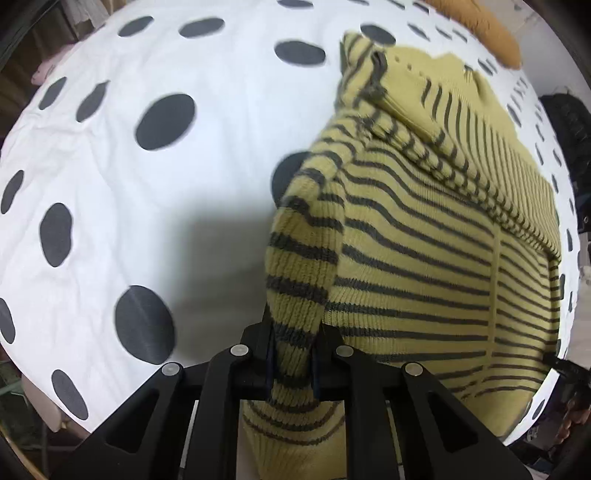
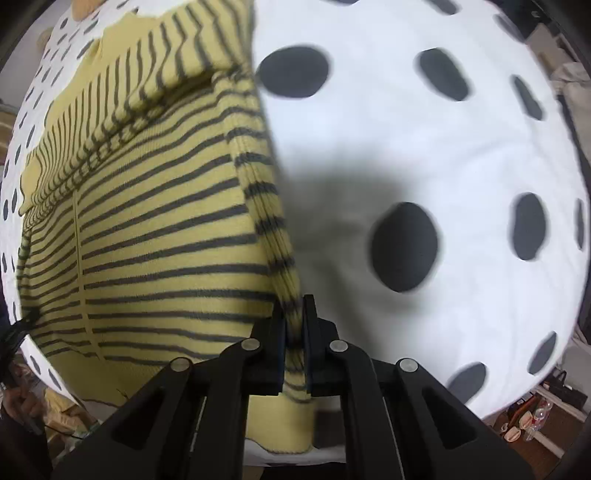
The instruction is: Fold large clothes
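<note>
On a white bed cover (image 1: 110,192) printed with dark grey spots lies a yellow knit sweater (image 1: 424,266) with thin dark stripes, spread mostly flat, its body folded over itself along a ribbed band that runs slantwise across the cloth. Seen from the left wrist, the left tool (image 1: 293,354) points down at the bed and its two black fingers are pressed together on a bunched fold at the sweater's left edge; the striped knit rises between the pads and hangs below them toward the camera. Seen from the right wrist, the right tool (image 2: 295,343) also points down, its fingers clamped on a narrow ridge of fabric at the sweater's right edge, with the yellow hem showing beneath the pads. Both edges are lifted slightly off the cover where they are pinched, and soft shadows fall on the white cloth just beside each one. Near the far side of the bed, beyond the sweater, lies a piece of brown cloth (image 1: 491,29).
</note>
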`<state>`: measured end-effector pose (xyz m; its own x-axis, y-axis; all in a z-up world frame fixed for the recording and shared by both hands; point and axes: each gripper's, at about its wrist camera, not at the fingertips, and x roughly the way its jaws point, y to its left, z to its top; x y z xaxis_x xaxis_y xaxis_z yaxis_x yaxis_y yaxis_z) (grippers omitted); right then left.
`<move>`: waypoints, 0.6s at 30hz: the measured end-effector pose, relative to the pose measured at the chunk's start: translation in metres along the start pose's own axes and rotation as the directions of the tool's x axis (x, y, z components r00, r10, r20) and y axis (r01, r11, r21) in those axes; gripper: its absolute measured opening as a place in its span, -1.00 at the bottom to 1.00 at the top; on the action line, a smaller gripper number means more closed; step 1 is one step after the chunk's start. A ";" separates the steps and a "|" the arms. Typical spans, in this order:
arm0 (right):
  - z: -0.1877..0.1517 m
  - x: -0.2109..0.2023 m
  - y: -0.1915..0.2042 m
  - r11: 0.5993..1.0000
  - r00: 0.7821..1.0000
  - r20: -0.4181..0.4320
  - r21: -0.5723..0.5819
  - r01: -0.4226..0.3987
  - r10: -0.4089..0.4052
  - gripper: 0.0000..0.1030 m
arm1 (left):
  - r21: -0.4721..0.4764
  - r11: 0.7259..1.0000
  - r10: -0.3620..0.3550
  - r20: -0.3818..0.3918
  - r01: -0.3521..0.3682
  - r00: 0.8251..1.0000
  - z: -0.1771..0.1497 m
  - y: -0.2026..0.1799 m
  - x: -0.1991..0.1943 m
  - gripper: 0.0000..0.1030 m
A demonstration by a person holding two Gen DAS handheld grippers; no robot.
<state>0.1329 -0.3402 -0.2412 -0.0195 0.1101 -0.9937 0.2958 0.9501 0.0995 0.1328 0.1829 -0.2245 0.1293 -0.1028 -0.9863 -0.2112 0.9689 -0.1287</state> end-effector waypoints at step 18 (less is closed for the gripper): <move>-0.105 0.041 -0.037 0.910 0.912 0.025 0.065 -0.409 0.408 -0.57 | -0.039 0.993 -0.111 -0.071 0.108 0.991 -0.117 0.055 0.011 -0.31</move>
<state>0.0208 -0.3404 -0.2800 0.1266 0.4813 -0.8674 0.3389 0.8008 0.4938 0.0089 0.2090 -0.2548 0.0824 -0.2253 -0.9708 -0.2337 0.9426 -0.2386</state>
